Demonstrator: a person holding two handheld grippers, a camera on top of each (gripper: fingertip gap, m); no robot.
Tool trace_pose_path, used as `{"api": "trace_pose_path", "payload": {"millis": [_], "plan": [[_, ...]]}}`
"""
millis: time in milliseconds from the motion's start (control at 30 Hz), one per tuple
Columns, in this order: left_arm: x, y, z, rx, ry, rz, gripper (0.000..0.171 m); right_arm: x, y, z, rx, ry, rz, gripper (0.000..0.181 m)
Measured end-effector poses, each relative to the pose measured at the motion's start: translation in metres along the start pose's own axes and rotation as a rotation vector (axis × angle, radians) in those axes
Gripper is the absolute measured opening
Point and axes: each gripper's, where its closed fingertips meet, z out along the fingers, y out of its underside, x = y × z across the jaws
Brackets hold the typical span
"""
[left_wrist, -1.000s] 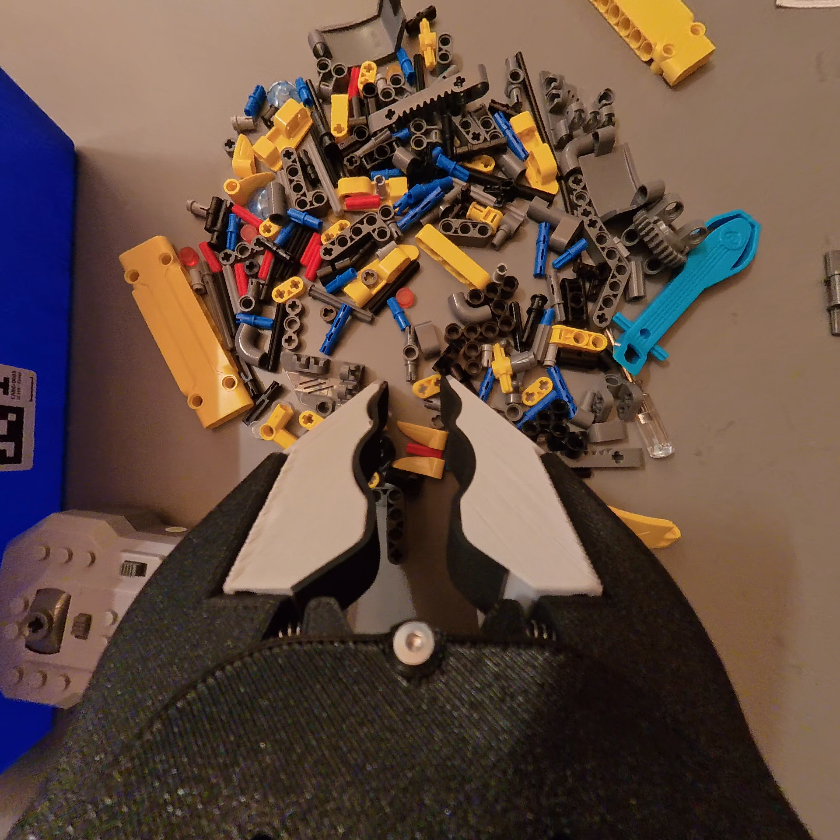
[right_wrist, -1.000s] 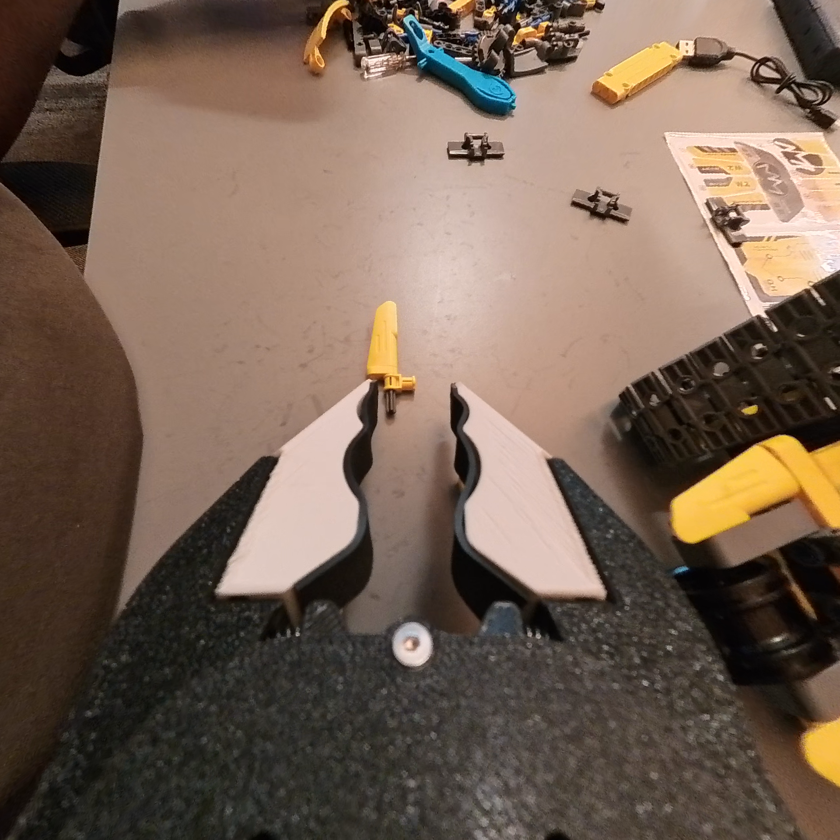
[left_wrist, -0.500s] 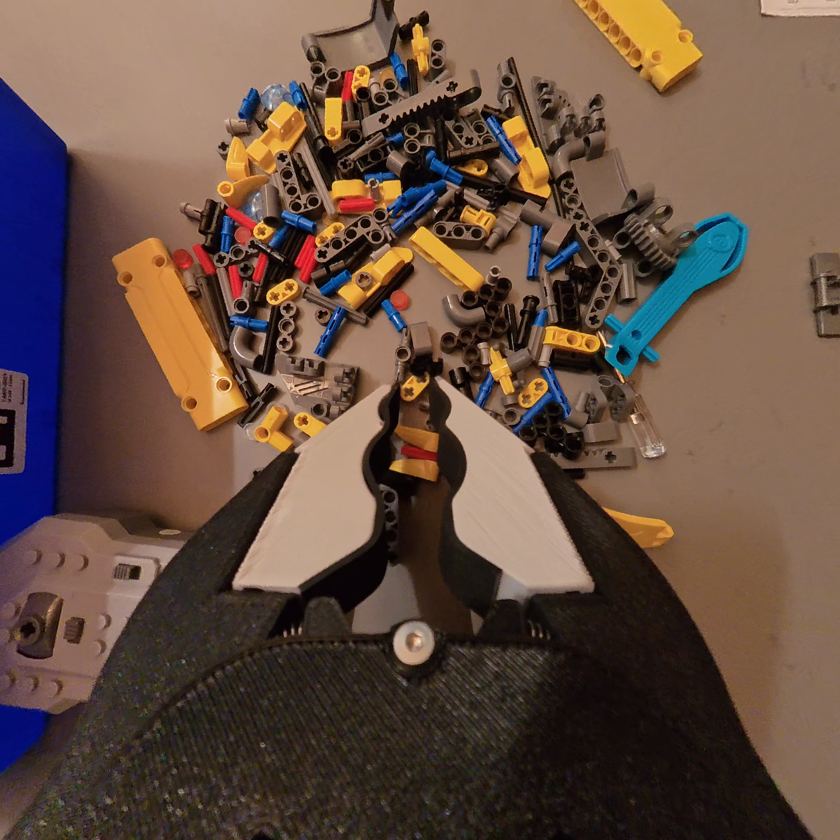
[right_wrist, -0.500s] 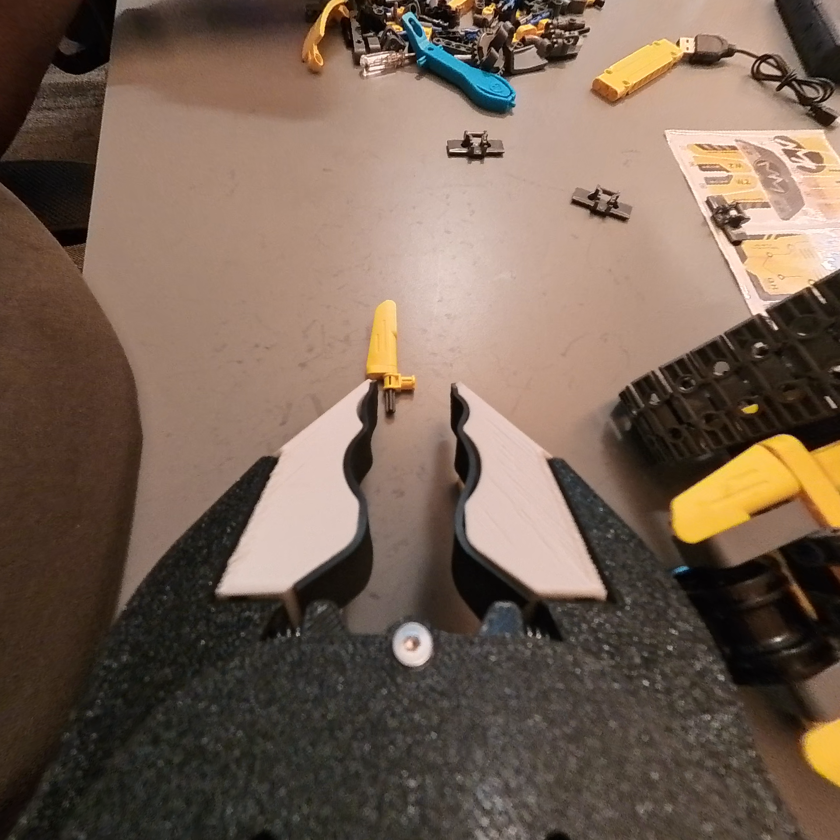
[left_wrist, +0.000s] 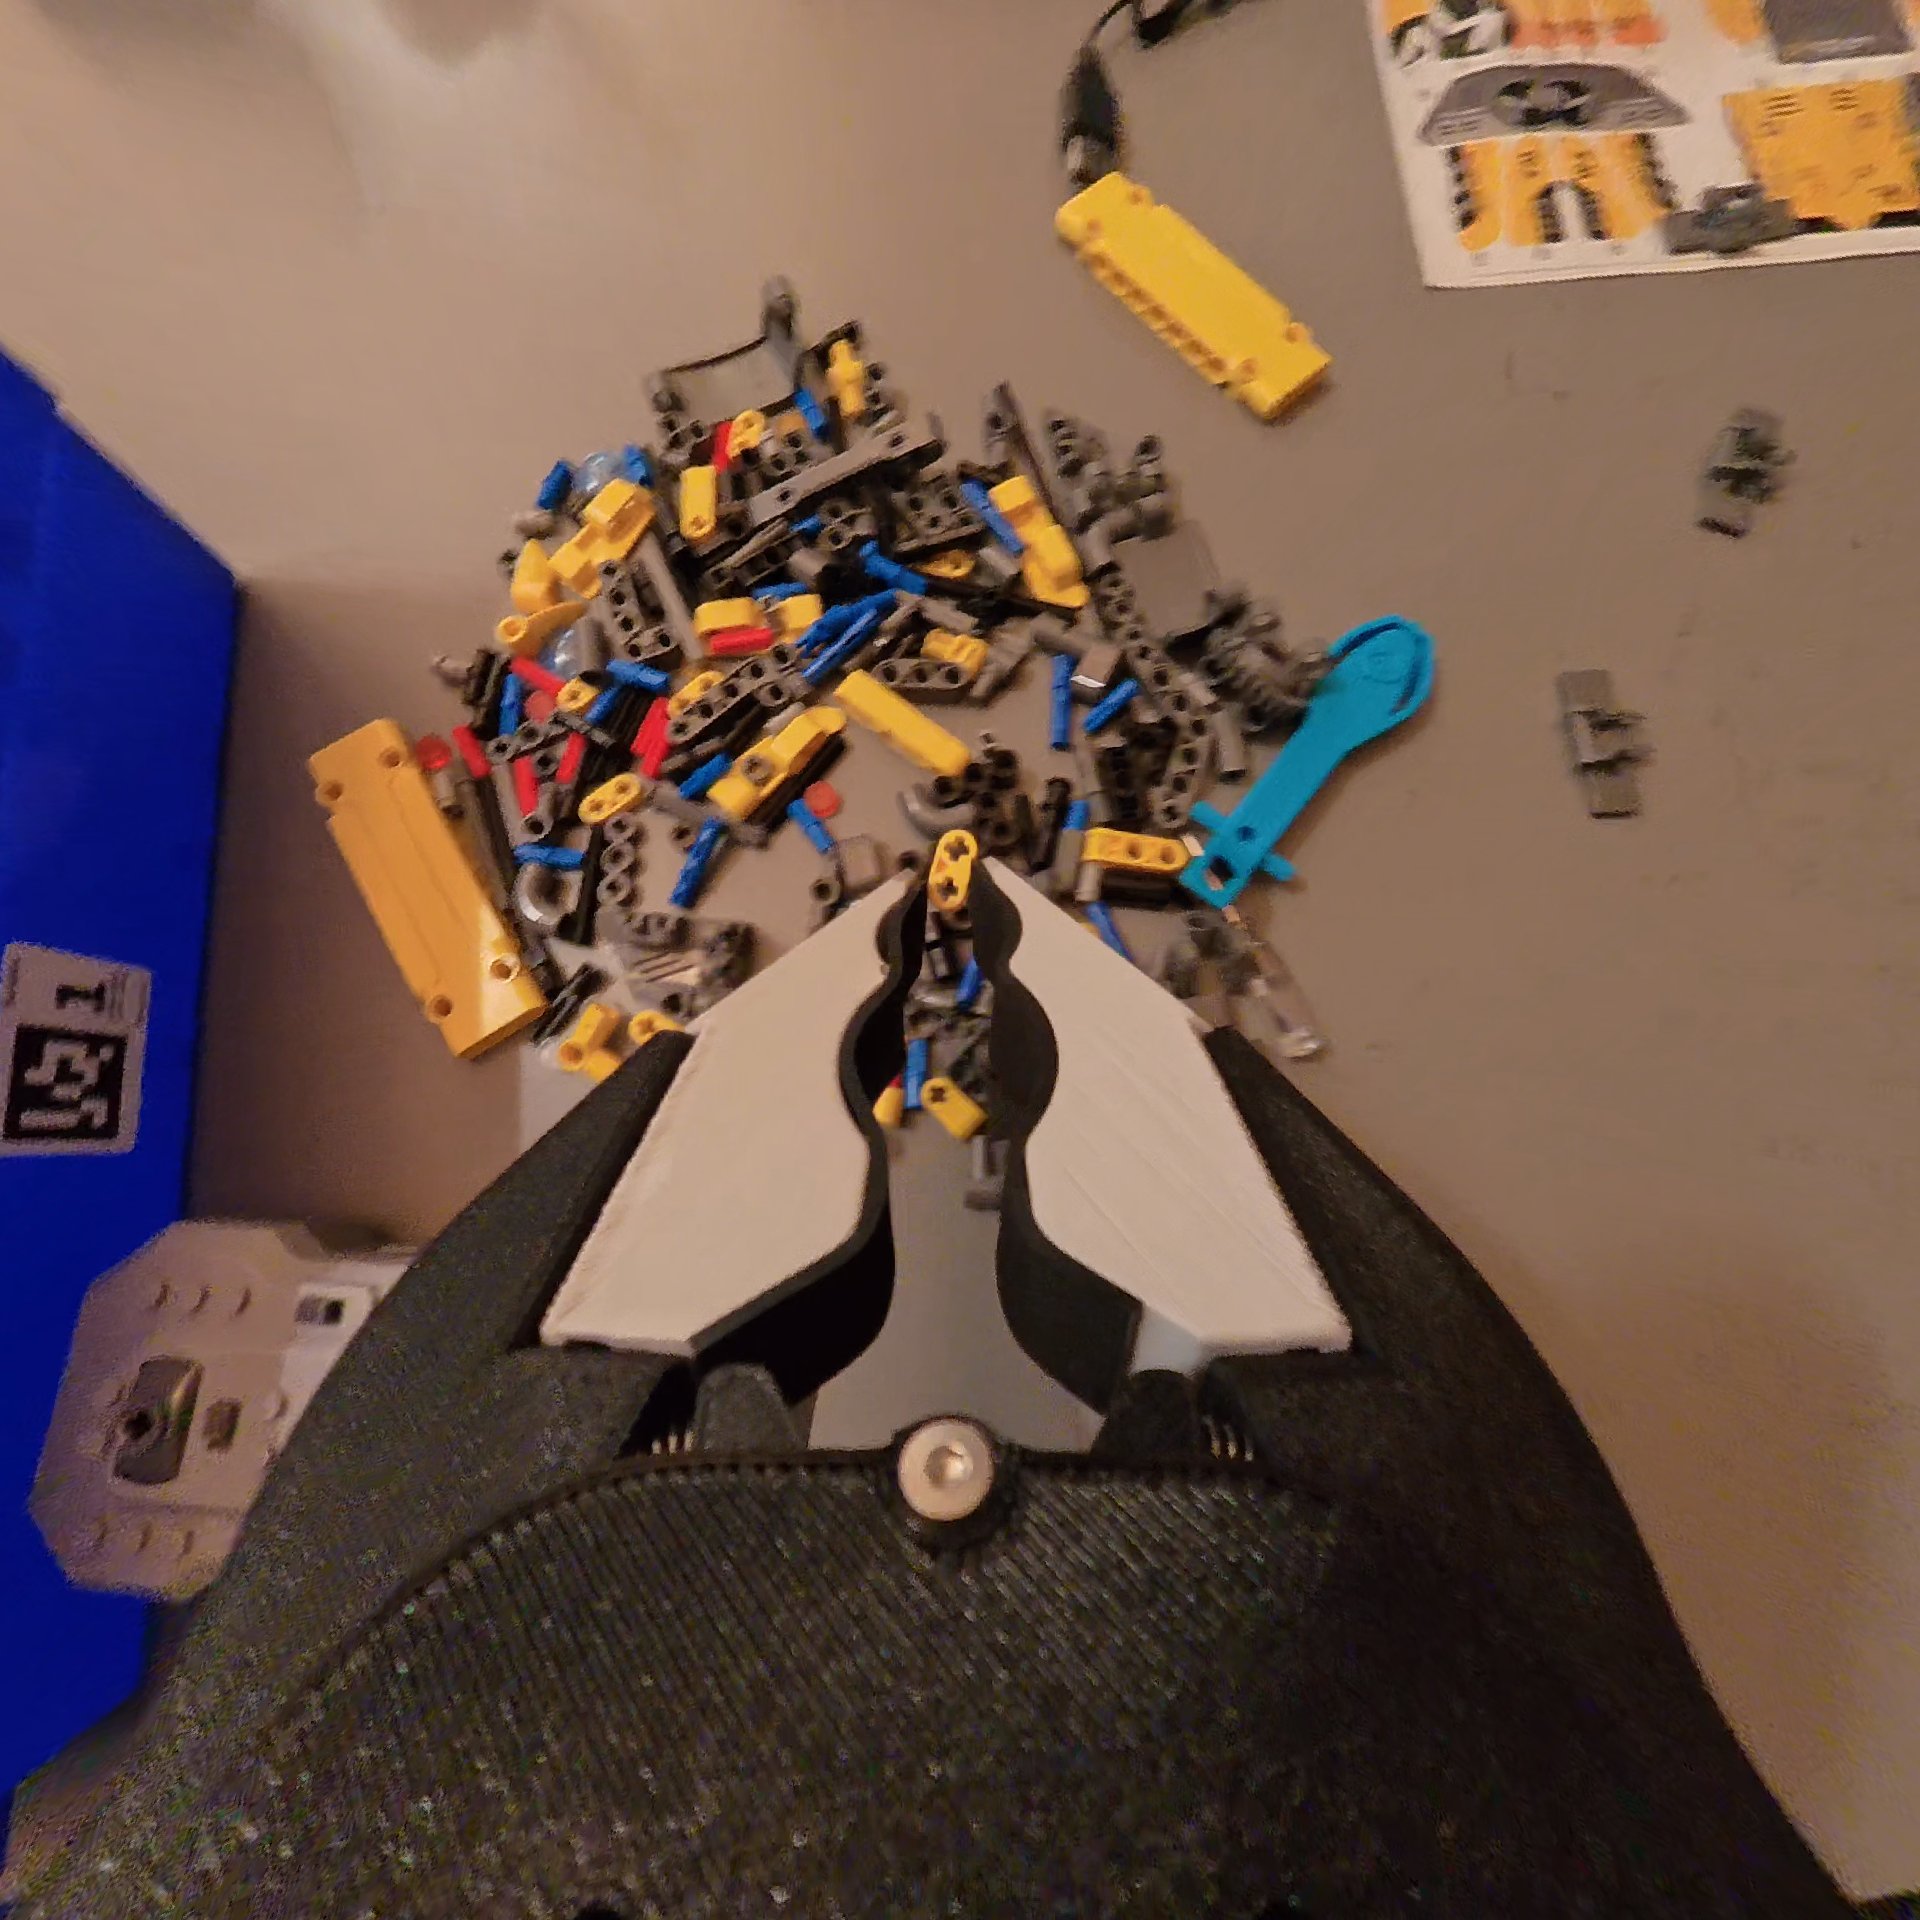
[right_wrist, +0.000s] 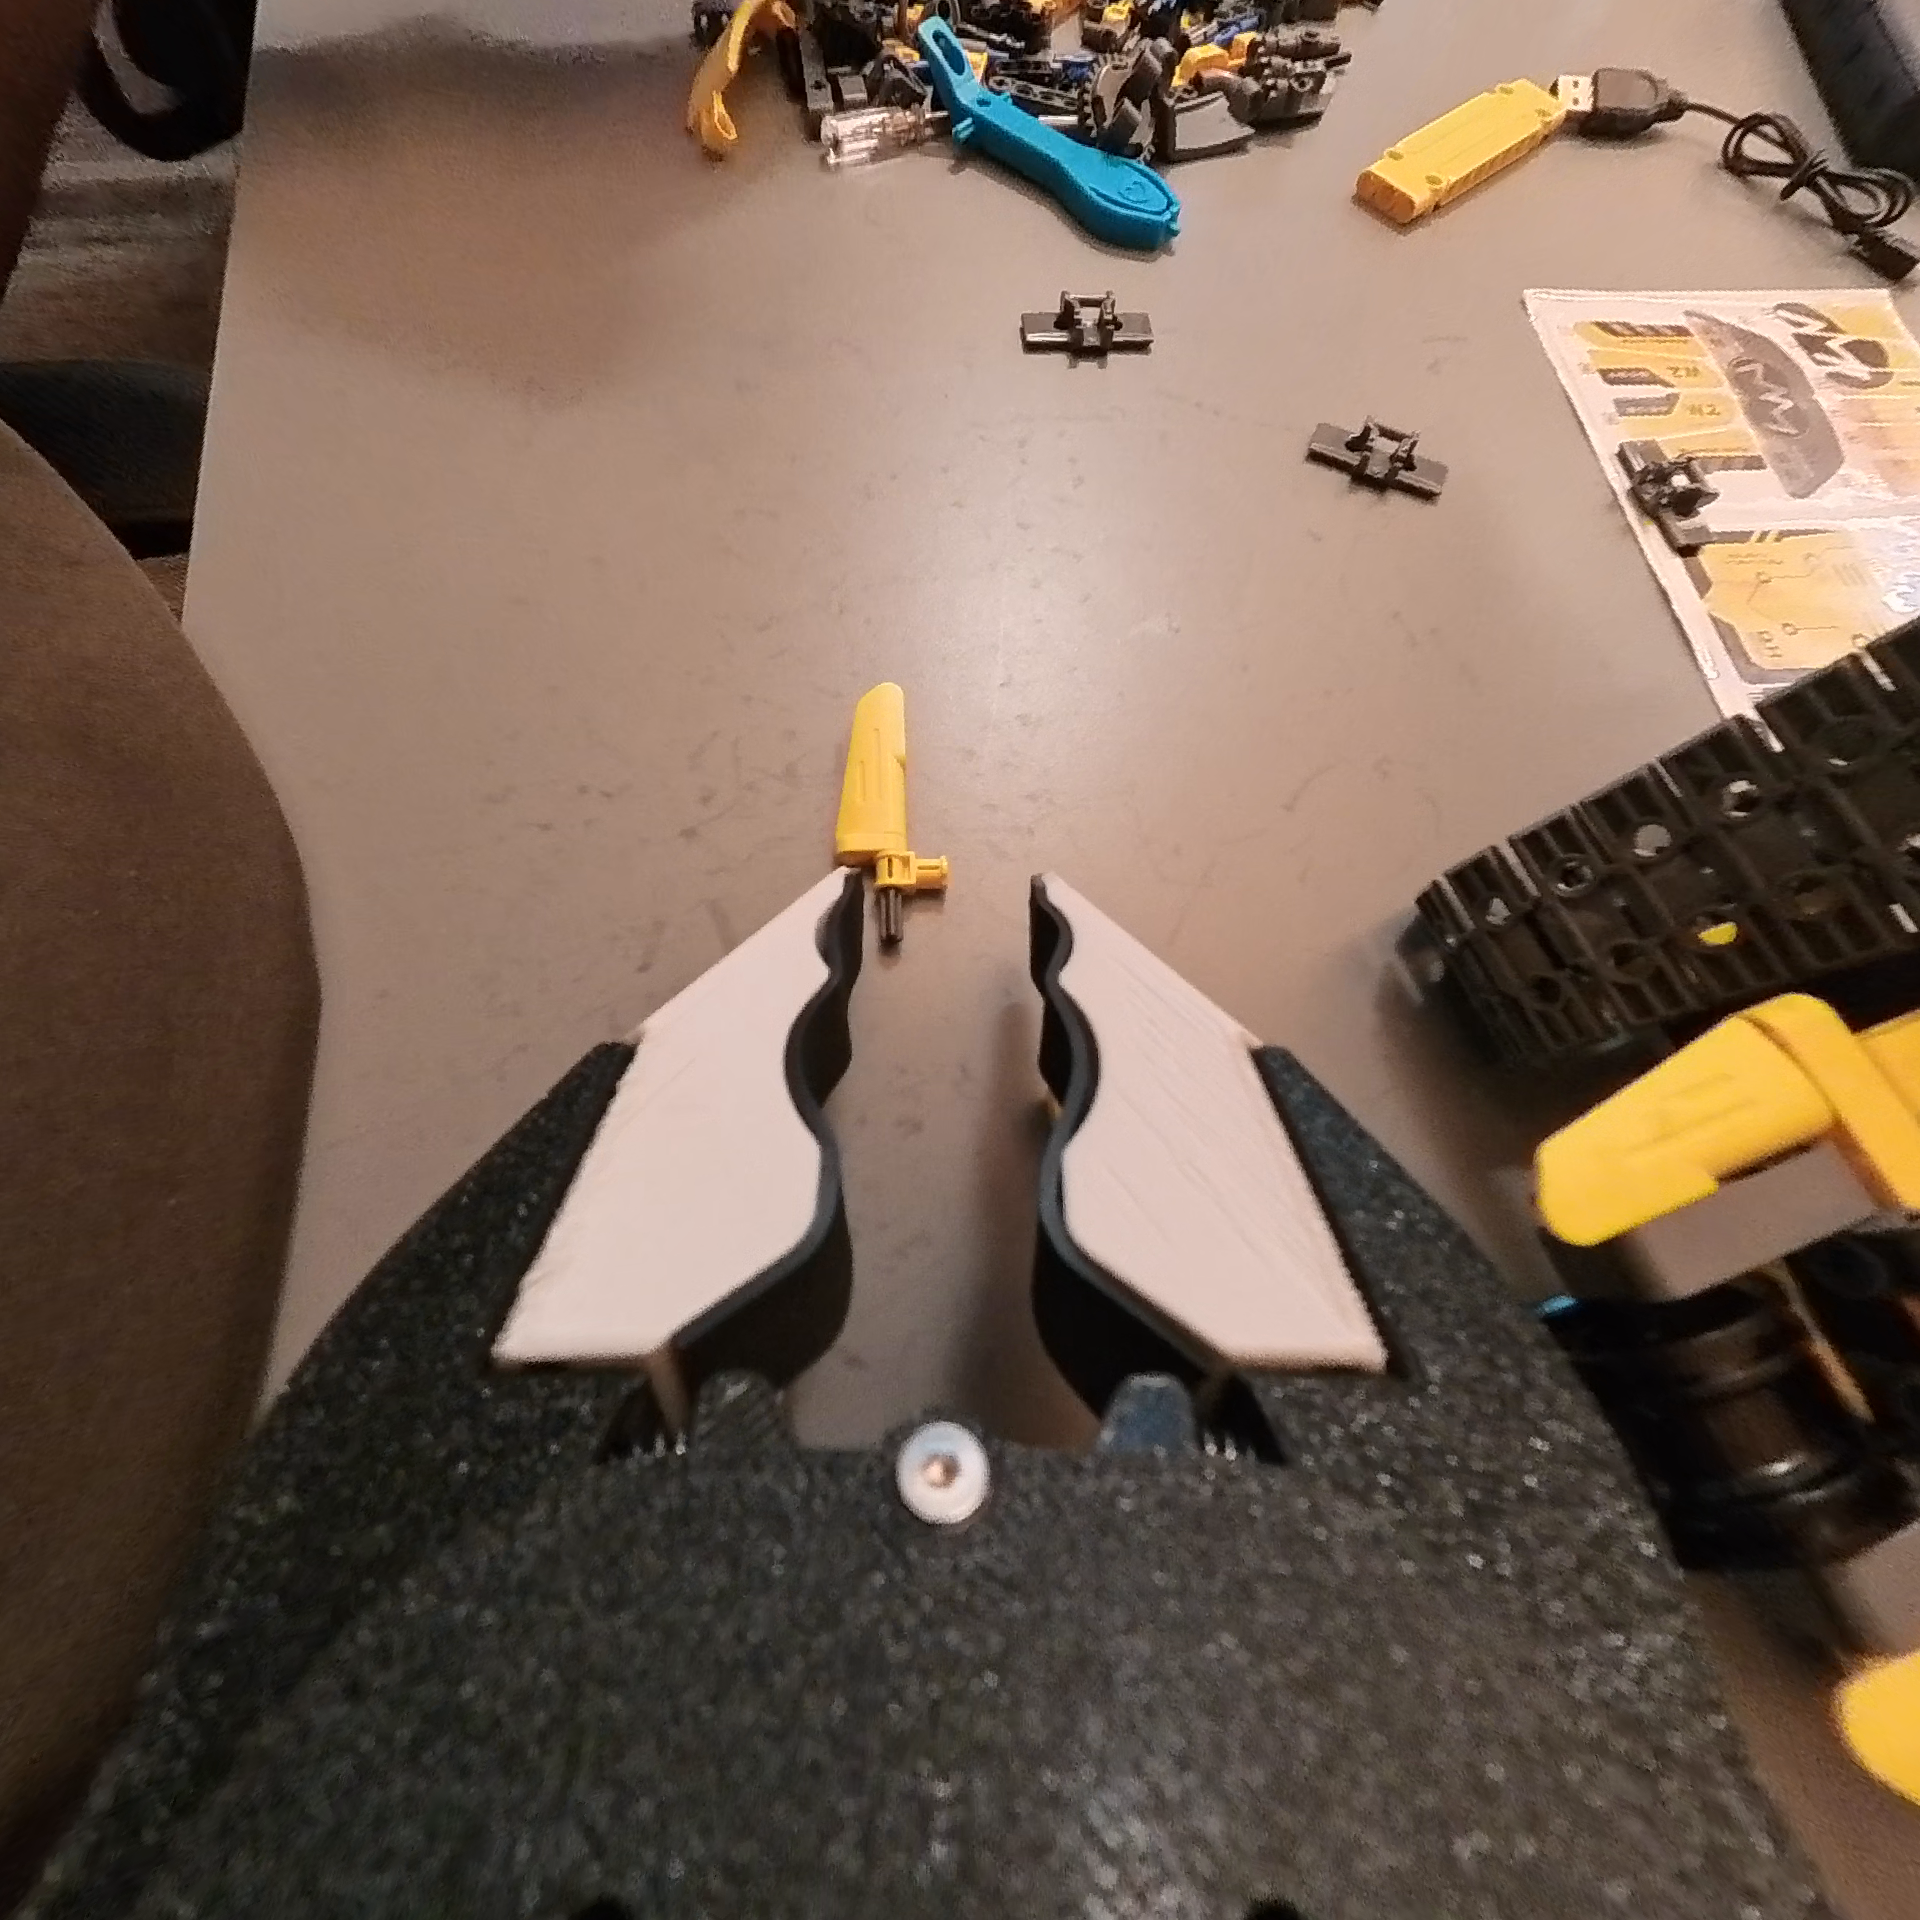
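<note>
Your left gripper (left_wrist: 951, 883) has its jaws drawn nearly together on a small yellow connector piece (left_wrist: 953, 869), pinched at the very fingertips; the piece stands up past the tips, its two cross-shaped holes facing the camera. The gripper hangs above the near edge of the heap of small parts (left_wrist: 831, 675) on the grey tabletop (left_wrist: 312, 312).

Handling, as a judgement: the yellow connector piece is hard, light plastic, stiff and smooth, so it can slip or pivot in a tip-only pinch. The contact appears to be on its two narrow sides at the lower end; a hold nearer its middle would be steadier.

About the heap: a long yellow panel (left_wrist: 421, 883) lies at its left edge, a turquoise tool (left_wrist: 1309, 758) at its right, and a second yellow panel (left_wrist: 1190, 296) well apart beyond it, beside a printed sheet (left_wrist: 1662, 135). A blue box (left_wrist: 94, 727) stands to the left.

Your right gripper (right_wrist: 945, 894) is wide open and holds nothing. A yellow pointed part (right_wrist: 878, 795) with a small black pin lies on the tabletop just beside its left fingertip; contact cannot be confirmed. A black tracked model (right_wrist: 1662, 914) sits to the right.
</note>
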Motion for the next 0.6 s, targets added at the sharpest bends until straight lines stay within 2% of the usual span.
{"api": "trace_pose_path", "payload": {"millis": [200,367,600], "plan": [[0.052,-0.018,-0.005,0.042,0.095,0.113,0.005,0.001,0.000,0.000,-0.001,0.001,0.004,0.031],[0.101,-0.023,0.003,0.047,0.219,0.186,0.006,0.003,0.002,-0.002,-0.002,0.017,-0.007,0.031],[0.134,-0.015,0.021,0.014,0.317,0.242,0.006,0.002,0.004,0.001,-0.022,-0.003,0.004,0.031]]}}
